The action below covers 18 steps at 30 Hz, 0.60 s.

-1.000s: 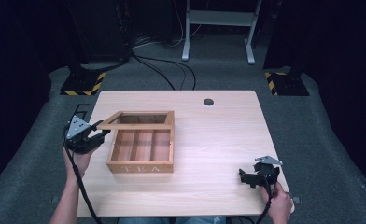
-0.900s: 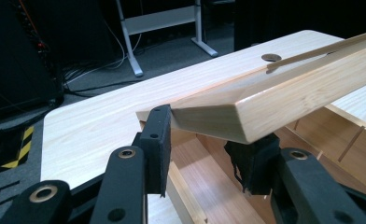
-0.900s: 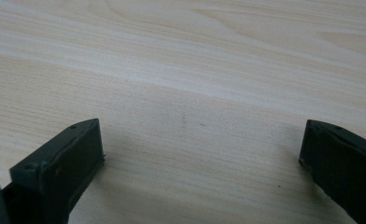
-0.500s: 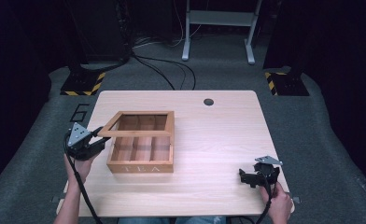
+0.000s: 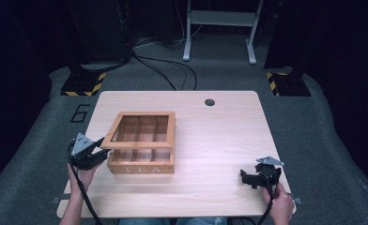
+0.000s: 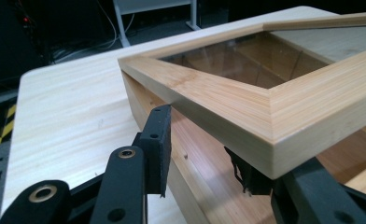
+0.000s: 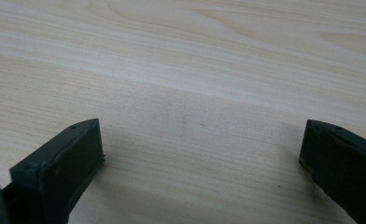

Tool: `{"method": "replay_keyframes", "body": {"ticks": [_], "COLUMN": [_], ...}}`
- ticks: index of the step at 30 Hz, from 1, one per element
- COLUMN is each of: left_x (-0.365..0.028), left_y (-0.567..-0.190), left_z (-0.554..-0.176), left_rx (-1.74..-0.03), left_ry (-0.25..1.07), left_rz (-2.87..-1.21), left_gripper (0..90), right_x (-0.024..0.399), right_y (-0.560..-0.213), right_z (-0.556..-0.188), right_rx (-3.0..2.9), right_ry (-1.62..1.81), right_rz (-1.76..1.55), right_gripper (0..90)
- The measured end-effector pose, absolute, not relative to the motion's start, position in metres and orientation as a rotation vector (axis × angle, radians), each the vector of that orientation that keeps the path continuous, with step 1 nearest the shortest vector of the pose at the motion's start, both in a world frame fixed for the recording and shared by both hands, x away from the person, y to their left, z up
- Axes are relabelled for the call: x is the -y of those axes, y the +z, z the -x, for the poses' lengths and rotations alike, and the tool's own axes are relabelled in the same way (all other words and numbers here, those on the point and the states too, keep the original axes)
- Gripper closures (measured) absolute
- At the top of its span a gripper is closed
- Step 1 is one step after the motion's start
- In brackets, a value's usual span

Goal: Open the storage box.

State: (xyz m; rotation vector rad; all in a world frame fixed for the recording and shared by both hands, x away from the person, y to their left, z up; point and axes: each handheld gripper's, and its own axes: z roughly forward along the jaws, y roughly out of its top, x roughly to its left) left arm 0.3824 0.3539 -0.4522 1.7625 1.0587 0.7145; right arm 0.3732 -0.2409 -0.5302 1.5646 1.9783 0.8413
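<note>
A wooden tea box (image 5: 142, 167) marked TEA stands left of the table's middle, its compartments visible through the lid. Its glass-windowed lid (image 5: 147, 114) is slightly raised at the left side. My left gripper (image 5: 102, 149) is at the box's left edge, shut on the lid's frame. In the left gripper view the lid's rail (image 6: 228, 102) runs between the jaws of the left gripper (image 6: 202, 158), one finger (image 6: 155, 140) outside, the other under the frame. My right gripper (image 5: 246, 178) rests open near the front right of the table; the right gripper (image 7: 202, 140) has bare wood between its jaws.
The light wooden table (image 5: 219, 136) has a round cable hole (image 5: 210, 101) near its far edge. Beyond it are floor cables, a white stand's legs (image 5: 219, 33) and yellow-black striped bases (image 5: 81, 84). A "6" (image 5: 80, 112) is marked on the grey floor at the left.
My left gripper has sunk toward the table with the lid in it, so the lid lies lower and flatter over the box. The right gripper has stayed put.
</note>
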Motion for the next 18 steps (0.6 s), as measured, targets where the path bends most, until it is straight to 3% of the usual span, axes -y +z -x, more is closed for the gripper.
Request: {"method": "replay_keyframes", "body": {"ticks": [18], "left_x": [-0.355], "left_y": [-0.475], "left_z": [-0.379], "left_rx": [-1.094], "left_ry": [0.623], "left_rz": [-1.77], "left_gripper": [49.7], "right_x": [0.241], "right_y": [-0.53], "right_z": [-0.373], "right_rx": [-1.978], "right_ry": [0.842], "right_rz": [-1.565], "right_gripper": [0.0]}}
